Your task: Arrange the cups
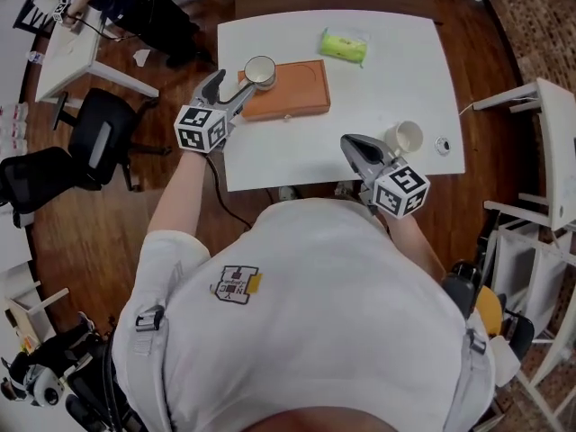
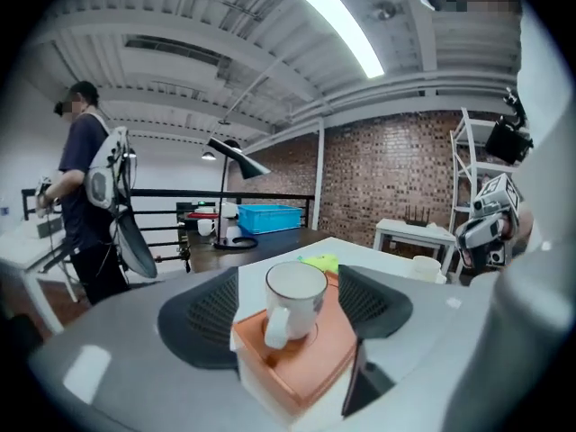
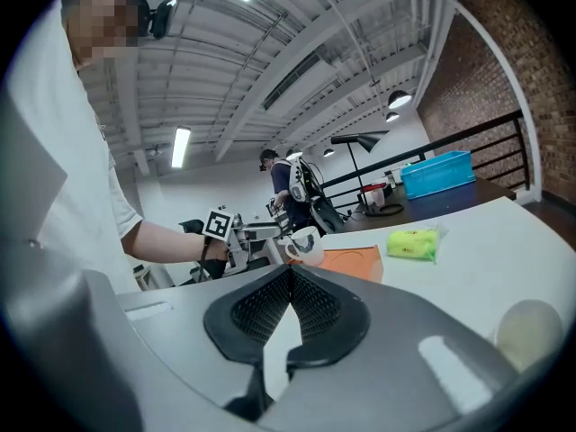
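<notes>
Left gripper [image 2: 288,309]: jaws released and standing apart. A white cup [image 2: 292,297] sits in the gap just ahead of them, and neither pad touches it. The cup is upright in a round recess at the left end of an orange tray [image 2: 301,372], with its handle turned toward this gripper.

Right gripper [image 3: 290,282]: jaws clenched pad to pad, with nothing between them.

Pose, head view: the left forearm reaches in from the table's [image 1: 396,79] left edge. The marker cube is clear of the tabletop and the jaw tips point at the cup from just beside it. The right gripper hangs over the front edge, angled toward the tray.

A second cup [image 1: 405,138] stands just to the right of the right gripper, near the front edge. A green packet [image 1: 344,45] lies toward the far edge, well apart from both cups.

Clearances: the tray lies in the table's left half with its left end near the left edge. Bare tabletop runs between the tray and the second cup, and from the packet to the right edge.

Cross-check of views: only the left gripper view shows the recess and the handle's direction. The head view alone shows the whole table outline. The gripper views also show a person [image 2: 85,187] standing in the background and a blue crate [image 2: 265,217] on a dark table beyond. The right gripper view shows the second cup only as a blur at its lower right.
</notes>
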A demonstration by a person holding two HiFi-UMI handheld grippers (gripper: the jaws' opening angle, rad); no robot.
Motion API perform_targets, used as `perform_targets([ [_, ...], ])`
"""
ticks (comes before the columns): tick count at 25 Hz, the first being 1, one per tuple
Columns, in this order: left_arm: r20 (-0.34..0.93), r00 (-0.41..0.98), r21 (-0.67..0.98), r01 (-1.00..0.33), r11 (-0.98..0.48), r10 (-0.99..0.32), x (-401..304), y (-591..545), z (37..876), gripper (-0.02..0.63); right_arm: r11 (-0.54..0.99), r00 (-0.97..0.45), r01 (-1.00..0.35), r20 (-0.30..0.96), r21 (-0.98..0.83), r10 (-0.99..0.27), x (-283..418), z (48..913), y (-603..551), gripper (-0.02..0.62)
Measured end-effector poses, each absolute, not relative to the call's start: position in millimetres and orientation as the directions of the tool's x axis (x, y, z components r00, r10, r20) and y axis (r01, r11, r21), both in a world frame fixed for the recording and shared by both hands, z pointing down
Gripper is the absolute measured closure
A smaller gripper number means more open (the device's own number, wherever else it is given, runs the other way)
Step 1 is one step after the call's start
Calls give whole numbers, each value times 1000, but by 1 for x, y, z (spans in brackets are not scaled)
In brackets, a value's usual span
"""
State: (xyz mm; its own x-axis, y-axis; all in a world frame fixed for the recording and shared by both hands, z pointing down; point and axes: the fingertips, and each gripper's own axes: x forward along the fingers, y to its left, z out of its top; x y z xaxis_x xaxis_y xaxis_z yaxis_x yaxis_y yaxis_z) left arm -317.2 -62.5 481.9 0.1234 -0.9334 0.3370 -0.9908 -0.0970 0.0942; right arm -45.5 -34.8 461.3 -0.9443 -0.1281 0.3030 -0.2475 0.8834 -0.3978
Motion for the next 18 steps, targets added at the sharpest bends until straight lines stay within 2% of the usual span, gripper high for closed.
perform_targets([
  [10, 401, 70, 238, -971, 30, -914, -283, 24, 554, 419, 869, -923, -262, 373, -420, -98, -54, 505, -23, 595],
  [14, 437, 106, 266, -964, 16, -893, -255, 48, 576, 502, 863, -908, -274, 411, -424, -87, -57, 522, -8, 595],
  [18, 475, 154, 282, -959, -15, -866, -235, 66, 593, 549, 865, -895, -269, 442, -423, -62, -66, 536, 3, 595],
])
